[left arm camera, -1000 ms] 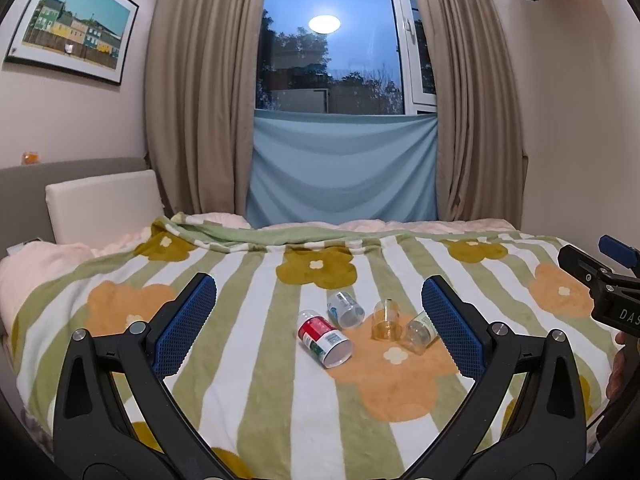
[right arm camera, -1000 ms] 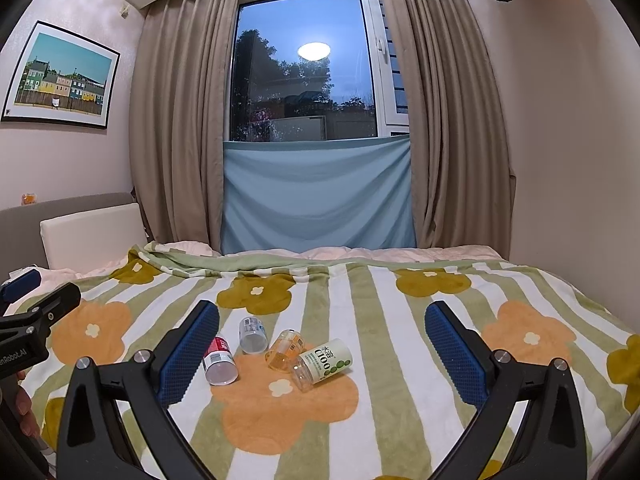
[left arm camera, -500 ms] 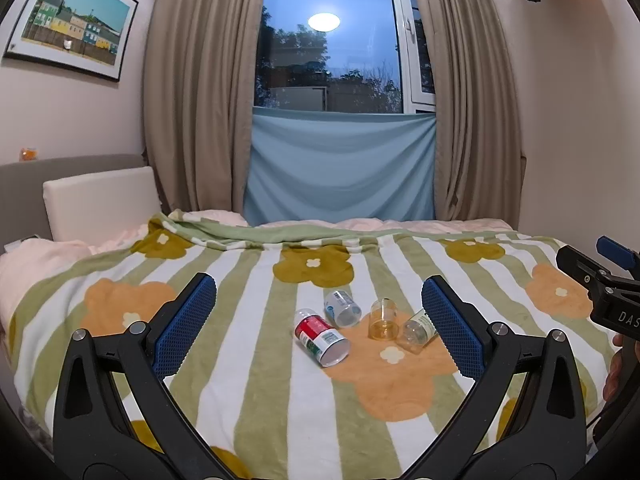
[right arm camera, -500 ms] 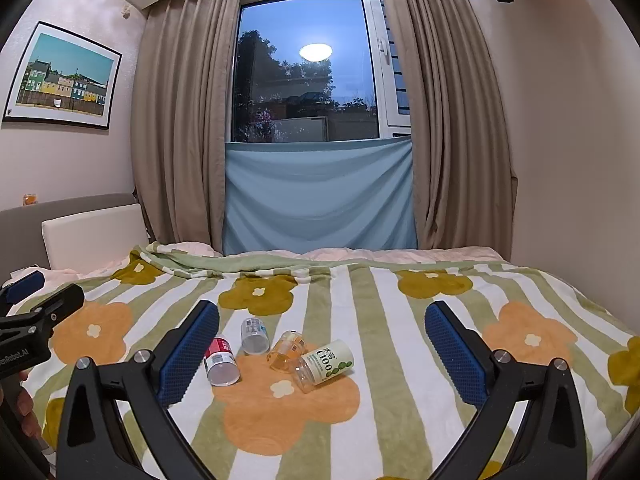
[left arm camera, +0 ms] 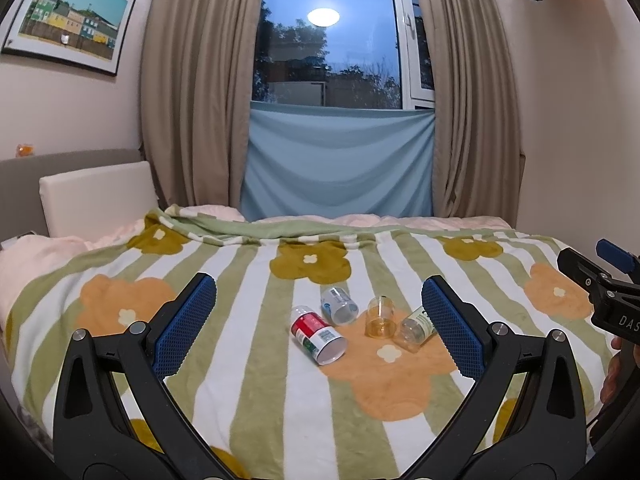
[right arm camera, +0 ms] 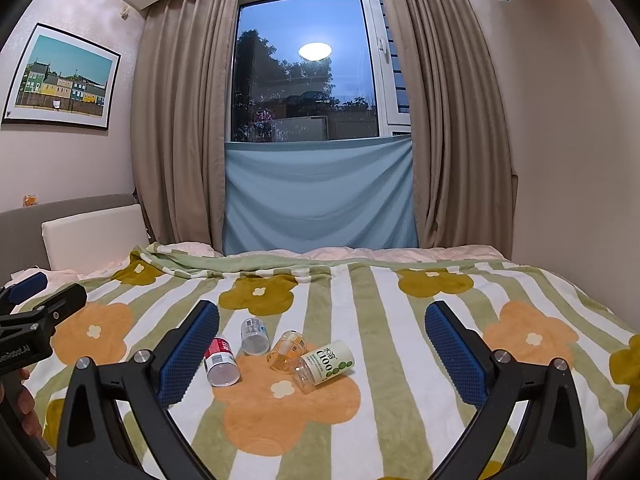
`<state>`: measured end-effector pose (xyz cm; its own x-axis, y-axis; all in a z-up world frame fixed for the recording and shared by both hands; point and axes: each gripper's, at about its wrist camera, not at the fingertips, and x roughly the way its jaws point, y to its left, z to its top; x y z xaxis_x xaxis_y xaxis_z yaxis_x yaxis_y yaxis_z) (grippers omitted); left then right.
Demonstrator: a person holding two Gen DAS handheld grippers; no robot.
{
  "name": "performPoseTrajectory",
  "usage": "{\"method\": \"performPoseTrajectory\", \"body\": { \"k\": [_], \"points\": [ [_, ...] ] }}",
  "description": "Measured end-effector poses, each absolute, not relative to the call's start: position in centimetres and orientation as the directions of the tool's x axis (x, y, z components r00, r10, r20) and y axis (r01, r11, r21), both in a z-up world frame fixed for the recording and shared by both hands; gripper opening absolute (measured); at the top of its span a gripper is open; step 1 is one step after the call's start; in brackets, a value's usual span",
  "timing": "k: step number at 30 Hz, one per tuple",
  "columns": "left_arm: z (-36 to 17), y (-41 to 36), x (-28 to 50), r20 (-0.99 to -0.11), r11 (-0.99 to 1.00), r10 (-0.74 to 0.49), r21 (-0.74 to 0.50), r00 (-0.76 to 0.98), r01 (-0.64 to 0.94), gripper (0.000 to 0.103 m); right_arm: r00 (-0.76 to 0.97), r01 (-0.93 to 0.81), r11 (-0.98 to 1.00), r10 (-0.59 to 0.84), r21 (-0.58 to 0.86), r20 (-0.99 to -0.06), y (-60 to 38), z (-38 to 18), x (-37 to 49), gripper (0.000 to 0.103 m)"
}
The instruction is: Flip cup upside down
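Note:
Several small cups lie on their sides in a cluster on the flowered blanket (left arm camera: 248, 380): a red-labelled cup (left arm camera: 318, 335) (right arm camera: 220, 362), a clear blue-labelled cup (left arm camera: 339, 305) (right arm camera: 254, 335), an amber cup (left arm camera: 380, 317) (right arm camera: 286, 351) and a green-labelled cup (left arm camera: 414, 326) (right arm camera: 325, 365). My left gripper (left arm camera: 318, 328) is open and empty, held back from the cups. My right gripper (right arm camera: 322, 350) is open and empty, also short of them.
The bed fills the lower half of both views, with a white pillow (left arm camera: 96, 196) and headboard at the left. Curtains (left arm camera: 192, 100) and a window stand behind it. A wall is close on the right. Each gripper shows at the edge of the other's view (left arm camera: 600, 292) (right arm camera: 32, 320).
Both views have shifted only slightly; the cups sit a little higher in the left wrist view. Nothing was grasped or moved.

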<state>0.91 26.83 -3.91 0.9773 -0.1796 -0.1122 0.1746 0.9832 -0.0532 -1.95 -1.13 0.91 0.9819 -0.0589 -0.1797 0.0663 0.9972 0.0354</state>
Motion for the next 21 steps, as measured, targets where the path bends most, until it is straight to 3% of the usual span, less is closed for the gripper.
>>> {"method": "performPoseTrajectory", "body": {
  "k": [13,21],
  "points": [
    [-3.6,26.4,4.5,-0.194,0.974,-0.223,-0.078,0.955,0.211,0.103,0.977,0.065,0.997,-0.056,0.037,-0.205,-1.4,-0.4,-1.4,0.103],
    [-2.2,23.9,15.3,-0.335,0.944,-0.324,-0.054,0.885,0.325,0.103,0.974,0.023,0.998,-0.01,0.054,-0.227,-2.4,-1.0,-0.6,0.103]
  ]
}}
